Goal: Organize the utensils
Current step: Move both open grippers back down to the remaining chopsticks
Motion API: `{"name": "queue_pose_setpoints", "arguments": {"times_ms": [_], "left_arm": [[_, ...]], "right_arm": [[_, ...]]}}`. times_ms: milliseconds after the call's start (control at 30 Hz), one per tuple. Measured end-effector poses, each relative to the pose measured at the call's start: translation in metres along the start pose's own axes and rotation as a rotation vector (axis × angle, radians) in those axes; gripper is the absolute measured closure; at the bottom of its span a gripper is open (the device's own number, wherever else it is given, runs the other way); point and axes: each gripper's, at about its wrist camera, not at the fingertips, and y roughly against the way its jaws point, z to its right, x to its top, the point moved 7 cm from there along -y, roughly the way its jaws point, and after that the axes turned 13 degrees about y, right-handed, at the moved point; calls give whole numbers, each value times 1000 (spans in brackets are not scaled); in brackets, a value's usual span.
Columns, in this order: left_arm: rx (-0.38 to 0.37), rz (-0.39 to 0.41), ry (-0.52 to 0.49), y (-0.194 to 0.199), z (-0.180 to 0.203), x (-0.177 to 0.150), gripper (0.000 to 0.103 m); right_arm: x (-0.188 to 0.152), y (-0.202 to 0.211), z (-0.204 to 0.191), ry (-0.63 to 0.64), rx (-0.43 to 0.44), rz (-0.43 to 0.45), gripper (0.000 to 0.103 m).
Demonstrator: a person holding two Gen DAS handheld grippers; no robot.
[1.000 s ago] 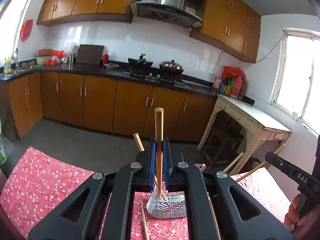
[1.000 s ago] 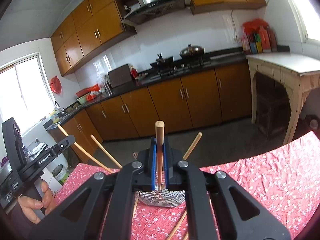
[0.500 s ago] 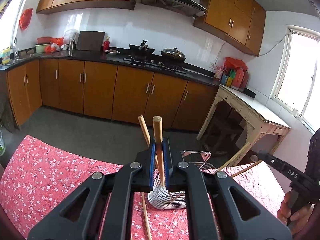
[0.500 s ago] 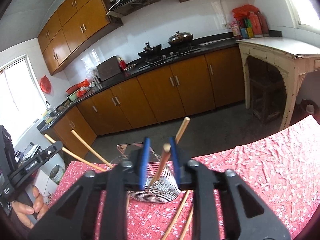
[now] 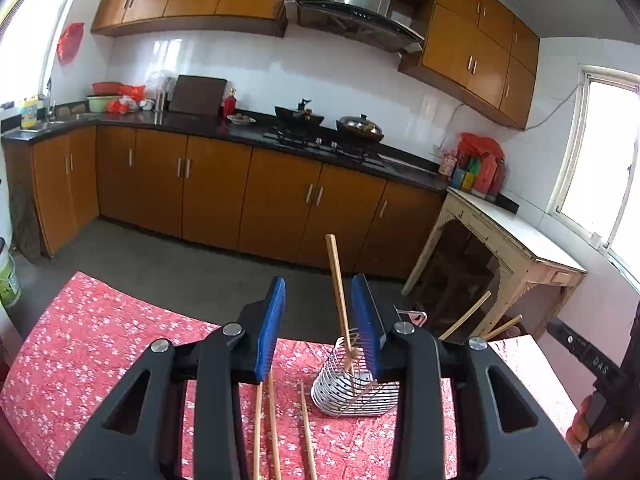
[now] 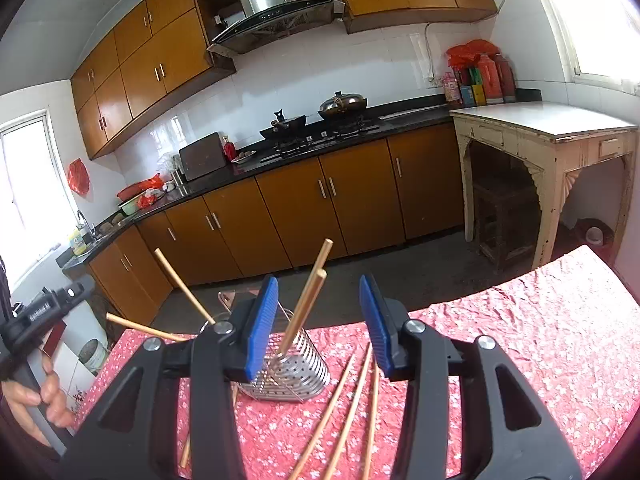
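Observation:
A perforated metal utensil holder (image 5: 354,390) stands on the red floral tablecloth (image 5: 100,344) and holds several wooden chopsticks. It also shows in the right wrist view (image 6: 294,368). My left gripper (image 5: 319,320) is open, just above the holder, with one upright chopstick (image 5: 338,292) standing free between its blue pads. My right gripper (image 6: 318,320) is open and empty above the holder, with two chopsticks (image 6: 308,304) leaning in the holder between its pads. Loose chopsticks (image 5: 274,428) lie on the cloth before the holder; they also show in the right wrist view (image 6: 352,408).
Behind the table is open floor, then brown kitchen cabinets (image 5: 224,188) with a stove and pots. A worn white side table (image 5: 516,248) stands at the right. The table's far edge (image 6: 460,304) runs just behind the holder.
Both grippers have opened. Each let go of the chopstick it held, and those chopsticks now stand in the holder. Both grippers tilted down slightly toward the table.

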Motion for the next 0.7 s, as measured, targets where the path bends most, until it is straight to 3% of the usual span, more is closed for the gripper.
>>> {"name": "queue_pose_setpoints", "arguments": {"times_ms": [233, 400, 533, 700], "left_arm": [[15, 30, -8, 20, -9, -5, 67], [63, 28, -35, 33, -37, -26, 67], [119, -16, -48, 31, -66, -56, 67], [193, -138, -95, 8, -99, -111, 67]], "right_arm": [[-24, 16, 13, -6, -13, -20, 60], [-66, 13, 20, 3, -30, -96, 60], [-114, -3, 20, 19, -34, -203, 61], [-170, -26, 13, 49, -25, -335, 68]]}}
